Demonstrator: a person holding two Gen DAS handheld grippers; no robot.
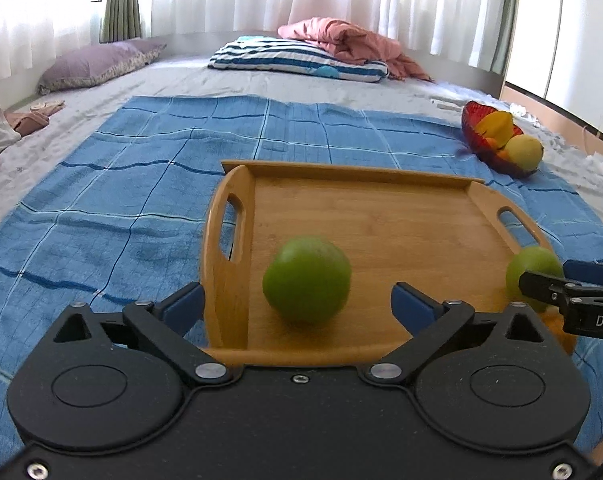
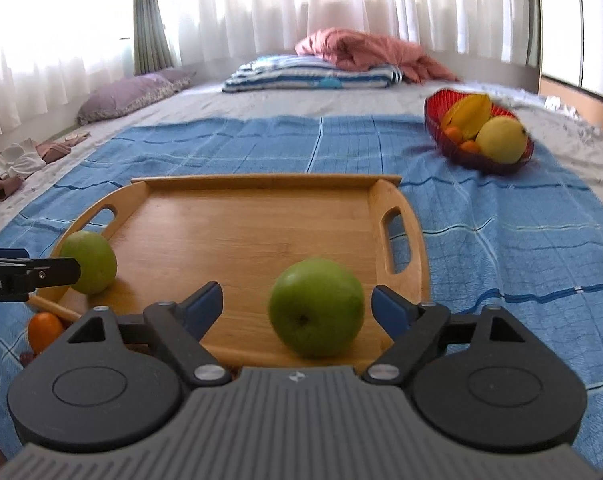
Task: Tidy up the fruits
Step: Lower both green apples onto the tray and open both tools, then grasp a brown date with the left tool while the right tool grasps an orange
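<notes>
A: Fruits come first: how do the jaws stand around them?

B: The left gripper (image 1: 297, 300) has its jaws wide apart with a green apple (image 1: 306, 279) lying between them on the wooden tray (image 1: 365, 208), neither pad pressing it. The right gripper (image 2: 297, 306) is the same, jaws spread and a second green apple (image 2: 316, 307) loose between them, near the tray's front edge.

A: So both apples are down?

B: It looks so. Each rests on the tray floor, one toward the left handle, one toward the right, well apart.

A: Anything else near the tray?

B: A small orange fruit (image 2: 44, 331) lies on the blue checked cloth (image 2: 501, 248) just outside the tray's front left corner, not in it.

A: And the other container?

B: A red bowl (image 2: 481, 162) sits farther back on the right of the cloth. It holds a yellow round fruit (image 2: 501, 140), a yellow-orange starfruit-like piece (image 2: 471, 114) and a couple of small orange ones.

A: How far along, then?

B: Judging by this, early to midway: two apples placed, the loose orange and the bowl's contents seemingly left to sort.
</notes>
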